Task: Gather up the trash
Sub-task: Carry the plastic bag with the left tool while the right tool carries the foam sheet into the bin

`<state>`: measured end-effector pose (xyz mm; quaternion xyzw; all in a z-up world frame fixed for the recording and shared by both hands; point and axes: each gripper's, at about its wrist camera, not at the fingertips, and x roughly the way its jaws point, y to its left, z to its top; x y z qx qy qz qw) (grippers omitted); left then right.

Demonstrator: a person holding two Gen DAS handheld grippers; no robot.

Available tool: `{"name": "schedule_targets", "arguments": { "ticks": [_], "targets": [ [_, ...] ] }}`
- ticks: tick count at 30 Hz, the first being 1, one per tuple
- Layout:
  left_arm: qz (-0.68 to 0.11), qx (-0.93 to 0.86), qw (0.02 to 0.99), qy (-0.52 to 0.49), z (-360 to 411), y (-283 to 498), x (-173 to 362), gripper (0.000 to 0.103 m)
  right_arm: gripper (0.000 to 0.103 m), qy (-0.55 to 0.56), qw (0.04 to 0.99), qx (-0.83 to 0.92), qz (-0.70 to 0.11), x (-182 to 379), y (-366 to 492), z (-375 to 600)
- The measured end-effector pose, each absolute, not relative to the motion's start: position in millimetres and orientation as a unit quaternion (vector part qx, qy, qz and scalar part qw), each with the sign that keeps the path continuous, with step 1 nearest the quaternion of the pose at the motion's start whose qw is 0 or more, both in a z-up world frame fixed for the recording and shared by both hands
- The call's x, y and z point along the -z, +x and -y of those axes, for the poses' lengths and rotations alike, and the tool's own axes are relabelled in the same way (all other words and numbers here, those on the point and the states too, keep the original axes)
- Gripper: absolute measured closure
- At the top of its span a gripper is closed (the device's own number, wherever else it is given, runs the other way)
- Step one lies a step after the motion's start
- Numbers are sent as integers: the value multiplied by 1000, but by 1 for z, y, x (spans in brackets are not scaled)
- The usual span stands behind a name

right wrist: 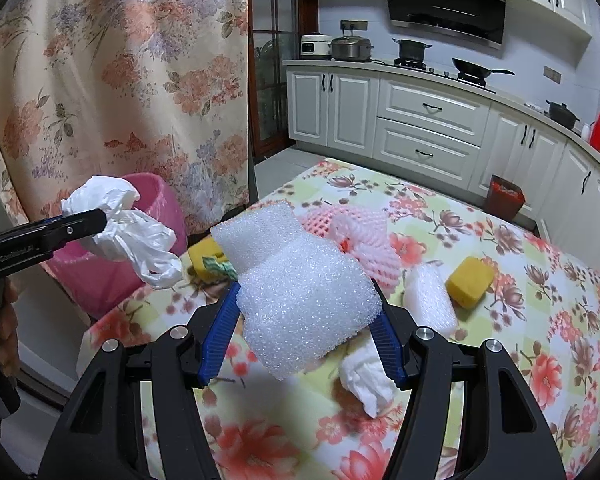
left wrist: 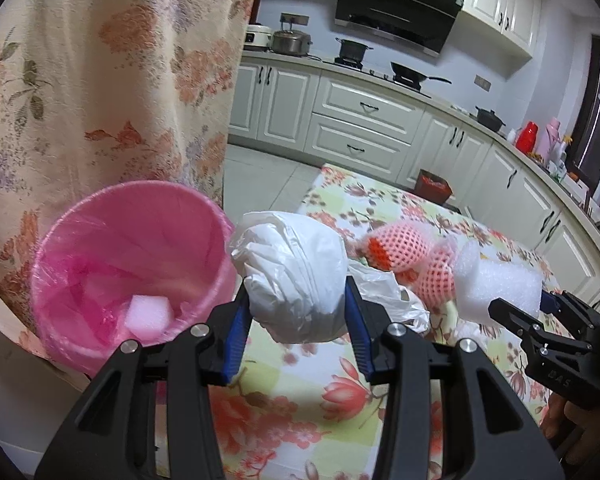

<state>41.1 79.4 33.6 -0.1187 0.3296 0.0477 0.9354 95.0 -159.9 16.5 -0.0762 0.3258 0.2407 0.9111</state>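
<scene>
My left gripper [left wrist: 296, 304] pinches a crumpled white plastic bag [left wrist: 296, 276] between its blue pads, held above the near left edge of the table [left wrist: 300, 392]; the pink bin [left wrist: 136, 256] stands just left of it, off the table, with a foam piece [left wrist: 148, 312] inside; my right gripper [right wrist: 306, 316] clamps a white foam block [right wrist: 300, 280] over the table; net sleeves [right wrist: 352, 236], a yellow sponge [right wrist: 470, 282] and a tissue [right wrist: 368, 380] lie on the floral cloth beyond.
</scene>
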Motion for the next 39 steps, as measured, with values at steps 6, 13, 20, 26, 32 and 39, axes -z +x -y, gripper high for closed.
{"name": "schedule_targets", "arguments": {
  "ticks": [6,13,20,26,32,39],
  "targets": [
    [-313,-67,939,-128,-105,33,-45,60,43,-77,911,-251,-320,-24,100,138],
    [-294,-104,941,-133,-146,23,-55,60,43,-80,906,-274,-313,-32,106,101],
    [-286,-140,938,-140,-184,14,-58,60,43,-82,898,-305,-306,-43,113,55],
    [-286,-164,935,-132,-205,8,-57,60,43,-89,888,-335,-301,-50,118,10],
    [-288,-181,932,-124,-218,6,-56,60,43,-95,876,-365,-300,-53,120,-34],
    [-288,-194,930,-122,-232,5,-58,60,43,-95,864,-387,-307,-52,125,-70]
  ]
}}
